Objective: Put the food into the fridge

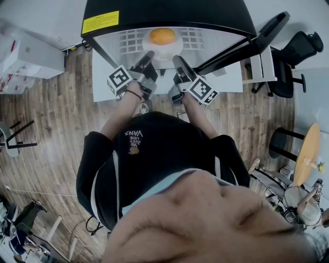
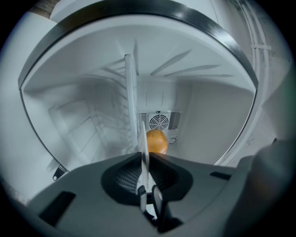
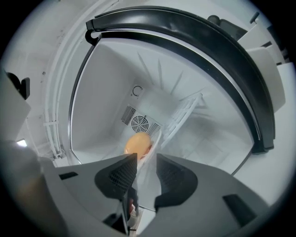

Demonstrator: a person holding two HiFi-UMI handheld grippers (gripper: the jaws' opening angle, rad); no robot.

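An orange round food (image 1: 162, 36) lies on a white plate (image 1: 172, 50) inside the open small fridge (image 1: 169, 13). My left gripper (image 1: 145, 59) holds the plate's left rim. In the left gripper view its jaws (image 2: 143, 155) are shut on the thin plate edge (image 2: 134, 106), with the food (image 2: 156, 141) beyond them. My right gripper (image 1: 180, 61) is at the plate's right rim. In the right gripper view its jaws (image 3: 147, 159) stand open. The plate rim (image 3: 155, 141) passes through the gap and the pads do not press on it. The food (image 3: 138, 143) sits just ahead.
A fan grille (image 3: 138, 122) is on the fridge's white back wall and a wire shelf (image 3: 185, 113) is at the side. The fridge door (image 1: 267, 36) hangs open to the right. An office chair (image 1: 293, 61), a round wooden table (image 1: 308, 149) and boxes (image 1: 31, 56) stand around on the wooden floor.
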